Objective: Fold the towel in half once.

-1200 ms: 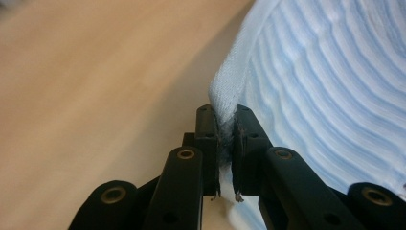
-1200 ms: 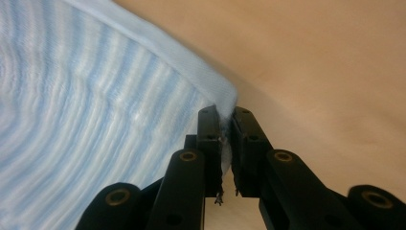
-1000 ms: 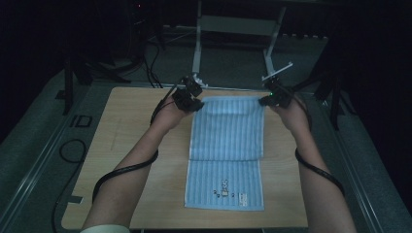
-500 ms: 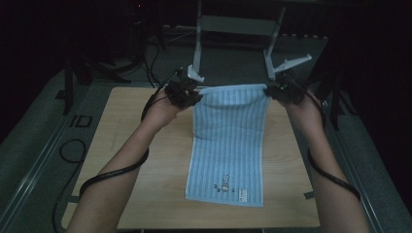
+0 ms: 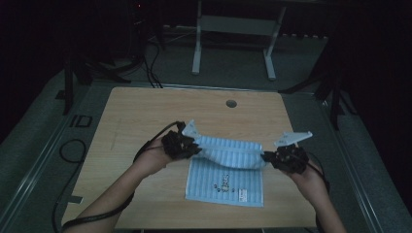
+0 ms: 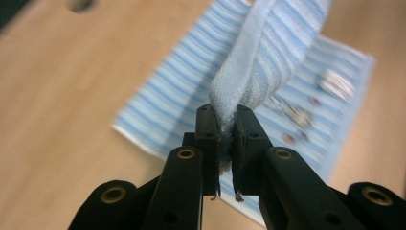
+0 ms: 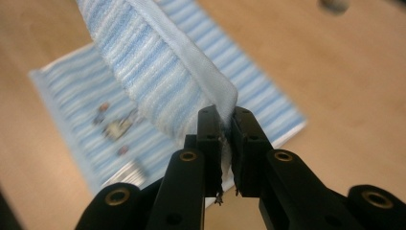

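Landmark: the wooden table (image 5: pixel 145 111), seen from above, with a person's forearms coming in over its near edge.
Left gripper (image 5: pixel 180 144): over the table's middle, left of the towel; in the left gripper view (image 6: pixel 225 125) its jaws are closed tight on a bunched corner of the towel, the cloth squeezed between the pads.
Right gripper (image 5: pixel 285 159): over the table's right part, nearer the near edge than the left one; in the right gripper view (image 7: pixel 224 125) its jaws are pinched shut on the other corner's hem.
Towel (image 5: pixel 226 177): blue and white striped, on the table's near middle; its near half lies flat with a small printed figure and a label facing up, its far edge is lifted off the table and hangs slack between the two grippers, above the flat half.
Hole (image 5: pixel 231 103): small and round, in the table's top near the far edge, well apart from the towel.
Frame (image 5: pixel 233 29): pale metal legs on the floor beyond the table's far edge.
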`<state>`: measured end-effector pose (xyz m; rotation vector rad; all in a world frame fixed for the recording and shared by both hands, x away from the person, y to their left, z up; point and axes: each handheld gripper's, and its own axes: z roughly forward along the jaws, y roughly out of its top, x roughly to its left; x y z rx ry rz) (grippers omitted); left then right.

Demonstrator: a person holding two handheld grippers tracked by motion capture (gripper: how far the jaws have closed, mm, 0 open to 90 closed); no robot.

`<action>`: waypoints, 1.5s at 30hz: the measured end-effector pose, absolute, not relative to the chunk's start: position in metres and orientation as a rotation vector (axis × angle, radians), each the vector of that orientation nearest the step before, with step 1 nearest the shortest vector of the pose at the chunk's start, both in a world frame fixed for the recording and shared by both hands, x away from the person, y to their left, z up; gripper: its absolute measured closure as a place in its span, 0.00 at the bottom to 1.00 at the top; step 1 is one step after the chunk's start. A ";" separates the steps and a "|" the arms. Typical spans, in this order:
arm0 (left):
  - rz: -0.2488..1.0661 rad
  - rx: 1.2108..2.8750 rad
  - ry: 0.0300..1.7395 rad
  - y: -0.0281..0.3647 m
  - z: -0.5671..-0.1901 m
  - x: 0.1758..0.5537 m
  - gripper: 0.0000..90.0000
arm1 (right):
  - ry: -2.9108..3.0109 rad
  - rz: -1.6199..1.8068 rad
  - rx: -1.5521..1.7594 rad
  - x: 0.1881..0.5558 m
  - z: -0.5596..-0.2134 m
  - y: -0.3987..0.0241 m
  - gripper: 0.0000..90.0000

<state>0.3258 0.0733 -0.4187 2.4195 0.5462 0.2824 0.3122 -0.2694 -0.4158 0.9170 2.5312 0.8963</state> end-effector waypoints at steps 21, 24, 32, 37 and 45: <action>0.141 2.448 0.577 0.074 -0.492 0.292 0.91 | 2.695 0.844 0.995 0.277 -0.487 -0.271 0.92; 0.204 2.440 0.592 0.070 -0.472 0.314 0.91 | 2.665 0.838 0.973 0.307 -0.469 -0.264 0.92; 0.533 2.269 0.554 0.070 -0.389 0.323 0.91 | 2.379 0.925 0.917 0.342 -0.388 -0.266 0.92; 0.411 2.385 0.479 0.072 -0.419 0.279 0.90 | 2.388 1.078 0.876 0.283 -0.389 -0.286 0.92; 0.090 2.539 0.521 0.079 -0.484 0.249 0.58 | 2.676 1.046 1.203 0.228 -0.499 -0.306 0.67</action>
